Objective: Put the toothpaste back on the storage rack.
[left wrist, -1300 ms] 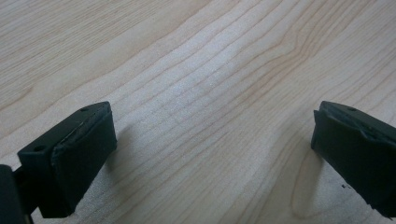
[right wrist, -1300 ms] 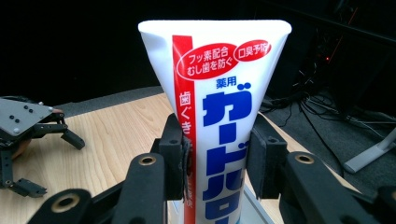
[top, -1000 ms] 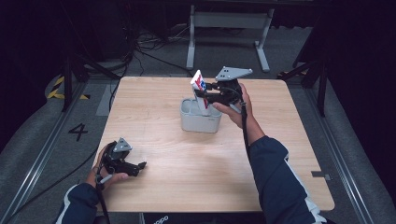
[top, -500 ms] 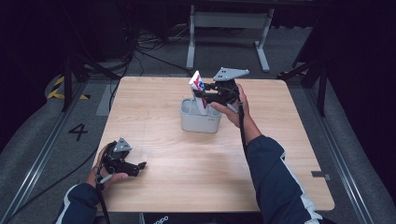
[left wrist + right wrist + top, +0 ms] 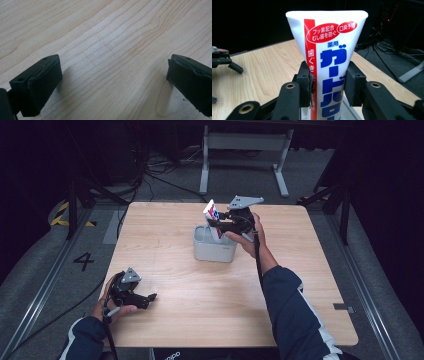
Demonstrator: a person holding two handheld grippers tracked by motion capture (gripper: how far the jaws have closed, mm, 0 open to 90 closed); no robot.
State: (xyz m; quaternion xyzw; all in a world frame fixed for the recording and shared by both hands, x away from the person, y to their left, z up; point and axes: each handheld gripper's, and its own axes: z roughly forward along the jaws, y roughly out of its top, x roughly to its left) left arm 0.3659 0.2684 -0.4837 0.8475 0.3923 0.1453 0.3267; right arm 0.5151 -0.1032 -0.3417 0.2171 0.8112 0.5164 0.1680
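Observation:
A white toothpaste tube (image 5: 329, 50) with red and blue print stands upright, flat end up, between the pads of my right gripper (image 5: 327, 82), which is shut on it. From above, the tube (image 5: 211, 214) has its lower end down inside a grey bin (image 5: 214, 250) at the table's middle, with the right gripper (image 5: 220, 226) over the bin's far right corner. My left gripper (image 5: 150, 297) rests low at the table's front left, open, with only bare wood between its pads (image 5: 45, 82).
The wooden table (image 5: 300, 270) is bare around the bin. A metal stand (image 5: 245, 145) and cables lie on the dark floor beyond the far edge. Floor rails run along both sides.
The right gripper and the tube have drifted slightly left and down over the bin. The left gripper has not moved.

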